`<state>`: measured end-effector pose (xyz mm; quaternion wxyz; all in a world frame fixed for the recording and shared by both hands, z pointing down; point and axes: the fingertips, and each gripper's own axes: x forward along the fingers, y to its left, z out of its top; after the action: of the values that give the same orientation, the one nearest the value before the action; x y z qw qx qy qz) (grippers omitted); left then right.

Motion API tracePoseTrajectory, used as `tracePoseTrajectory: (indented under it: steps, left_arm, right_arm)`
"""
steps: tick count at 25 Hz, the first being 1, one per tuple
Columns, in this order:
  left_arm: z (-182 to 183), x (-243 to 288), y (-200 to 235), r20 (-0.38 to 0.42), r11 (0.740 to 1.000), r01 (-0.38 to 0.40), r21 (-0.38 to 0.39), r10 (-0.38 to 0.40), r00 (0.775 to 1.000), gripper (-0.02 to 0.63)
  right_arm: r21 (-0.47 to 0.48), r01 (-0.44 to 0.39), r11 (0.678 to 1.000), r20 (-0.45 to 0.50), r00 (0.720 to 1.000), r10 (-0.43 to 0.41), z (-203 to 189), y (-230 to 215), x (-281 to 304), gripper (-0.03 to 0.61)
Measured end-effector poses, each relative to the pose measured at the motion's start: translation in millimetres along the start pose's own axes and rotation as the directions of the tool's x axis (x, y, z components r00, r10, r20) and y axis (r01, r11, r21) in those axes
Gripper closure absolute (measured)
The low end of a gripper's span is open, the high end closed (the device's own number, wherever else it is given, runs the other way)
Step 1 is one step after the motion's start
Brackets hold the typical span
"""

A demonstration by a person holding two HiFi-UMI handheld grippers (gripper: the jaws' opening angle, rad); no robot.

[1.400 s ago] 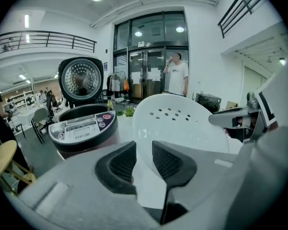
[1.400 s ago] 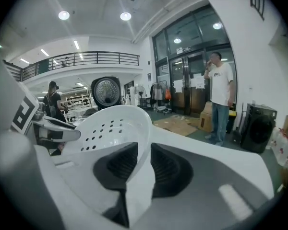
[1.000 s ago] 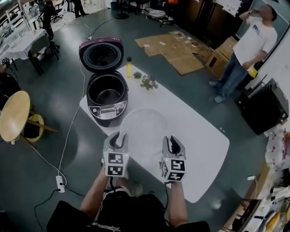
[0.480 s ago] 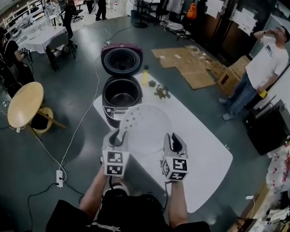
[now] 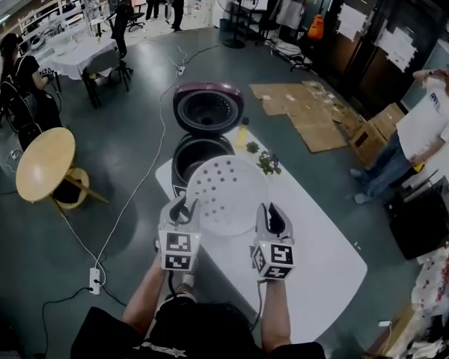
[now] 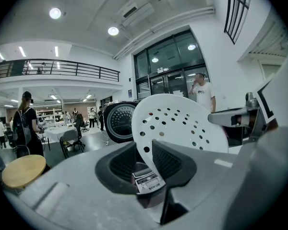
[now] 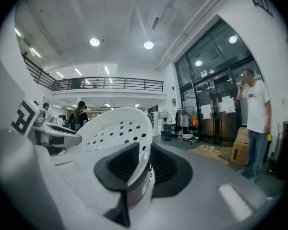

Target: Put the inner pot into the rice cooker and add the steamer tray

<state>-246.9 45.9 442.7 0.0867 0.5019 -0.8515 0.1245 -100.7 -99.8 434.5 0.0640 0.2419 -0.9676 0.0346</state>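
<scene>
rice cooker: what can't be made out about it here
- Head view: the white perforated plastic steamer tray covers the front and control panel of the maroon rice cooker.
- Its inside: half covered, too dark to tell if a pot sits there.
- Right gripper view: the tray hides nearly all of it.

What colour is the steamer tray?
The steamer tray is white, with round holes; it shows best in the left gripper view.

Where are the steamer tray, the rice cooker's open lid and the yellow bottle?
steamer tray [image 5: 228,193], head view, middle of its perforated white floor.
rice cooker lid [image 5: 208,109], head view, centre of the open lid's inner face.
yellow bottle [image 5: 242,135], head view, its body.
</scene>
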Motion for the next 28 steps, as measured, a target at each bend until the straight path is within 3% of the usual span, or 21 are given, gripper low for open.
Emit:
tracePoseTrajectory:
  steps: [11,18,28]
  left_arm:
    - [21.3,92.7,77.3,-0.031,1.0,0.014,0.001,-0.014,0.999,0.502]
    - [1.9,142.1,113.3,-0.085,0.999,0.038,-0.013,-0.038,0.996,0.5]
    - [-43.3,181.6,125.5,-0.191,0.996,0.079,-0.032,-0.084,0.978,0.495]
  right_arm:
    - [0.011,-0.001,1.0,-0.031,1.0,0.001,20.7,12.4,118.2,0.511]
    - [0.019,0.01,1.0,-0.097,0.995,-0.008,2.4,21.6,178.0,0.511]
    - [0.03,0.027,0.999,-0.235,0.972,-0.02,-43.6,21.0,220.2,0.511]
